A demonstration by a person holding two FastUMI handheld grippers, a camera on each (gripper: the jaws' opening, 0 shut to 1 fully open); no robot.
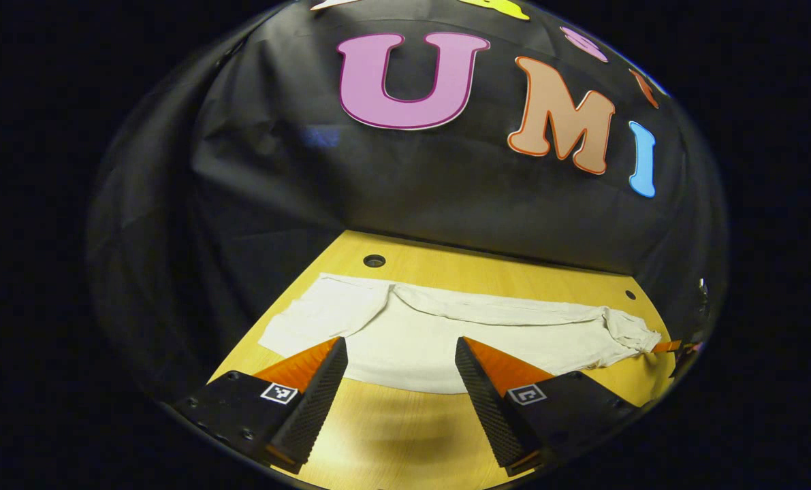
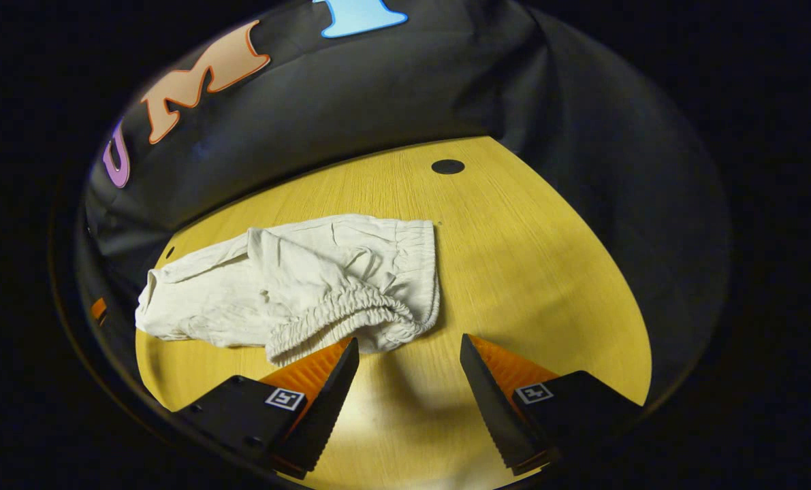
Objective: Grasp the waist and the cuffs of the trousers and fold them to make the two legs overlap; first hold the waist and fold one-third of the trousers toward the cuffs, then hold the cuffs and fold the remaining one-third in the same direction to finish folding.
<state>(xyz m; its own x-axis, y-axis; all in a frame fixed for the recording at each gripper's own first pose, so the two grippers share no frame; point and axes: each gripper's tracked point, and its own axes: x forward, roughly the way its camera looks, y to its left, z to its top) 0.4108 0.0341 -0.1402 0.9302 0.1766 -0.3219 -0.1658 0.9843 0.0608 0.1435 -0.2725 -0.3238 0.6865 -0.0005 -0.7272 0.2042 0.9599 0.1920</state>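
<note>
White trousers [image 1: 419, 333] lie flat along the yellow table [image 1: 514, 279], with the cuff end at the left and the bunched waist [image 1: 626, 333] at the right in the left gripper view. My left gripper [image 1: 400, 344] is open, hovering over the near edge of a leg with nothing between its fingers. In the right gripper view the elastic waistband [image 2: 344, 313] lies crumpled just ahead of the left fingertip. My right gripper [image 2: 408, 344] is open above bare table [image 2: 528, 258], beside the waist and not touching it that I can see.
The table has round holes [image 1: 374, 260] [image 2: 447, 166] near its far edge. Black cloth walls close in the table on the far side and at both ends. An orange bit of the other gripper [image 1: 667, 346] shows by the waist.
</note>
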